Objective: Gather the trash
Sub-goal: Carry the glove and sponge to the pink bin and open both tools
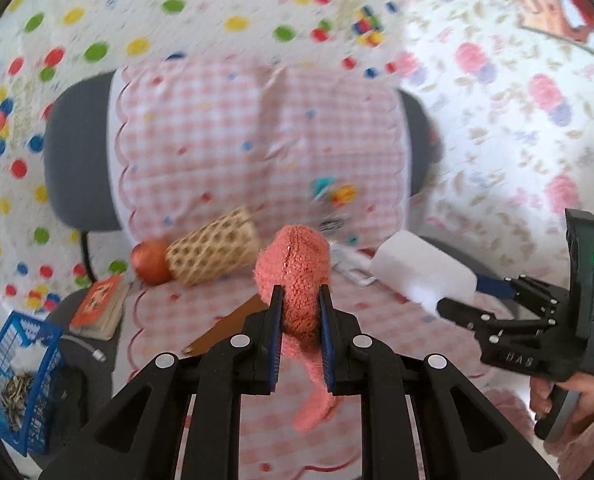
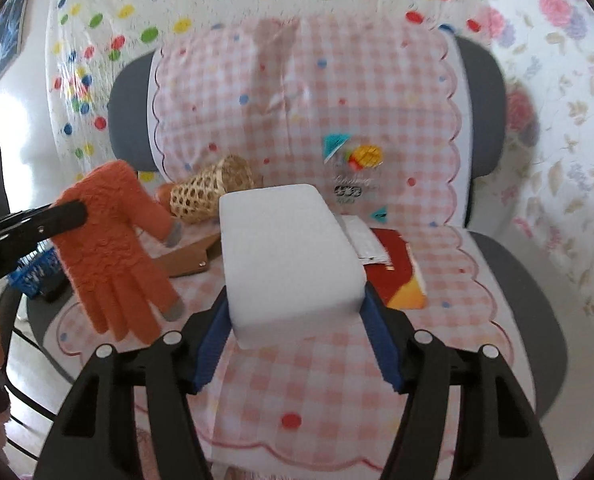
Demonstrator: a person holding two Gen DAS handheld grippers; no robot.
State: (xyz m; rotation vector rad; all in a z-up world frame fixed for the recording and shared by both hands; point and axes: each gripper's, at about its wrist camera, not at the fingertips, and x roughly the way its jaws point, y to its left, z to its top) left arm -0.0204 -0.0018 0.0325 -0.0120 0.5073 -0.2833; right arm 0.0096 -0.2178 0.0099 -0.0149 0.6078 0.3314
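Observation:
My left gripper (image 1: 300,300) is shut on an orange fuzzy glove (image 1: 297,276) and holds it above the chair seat; the glove (image 2: 113,248) hangs with its fingers down at the left of the right wrist view. My right gripper (image 2: 295,308) is shut on a white foam block (image 2: 289,252), held above the seat; the block (image 1: 421,270) and the gripper holding it (image 1: 469,312) show at the right of the left wrist view.
A grey chair (image 2: 517,280) carries a pink checked cloth (image 2: 337,360). On it lie a tipped woven basket (image 1: 213,250), an orange ball (image 1: 151,262), a brown flat piece (image 2: 189,260), a red booklet (image 2: 393,276) and a clear wrapper (image 2: 353,160). A blue crate (image 1: 17,380) stands at lower left.

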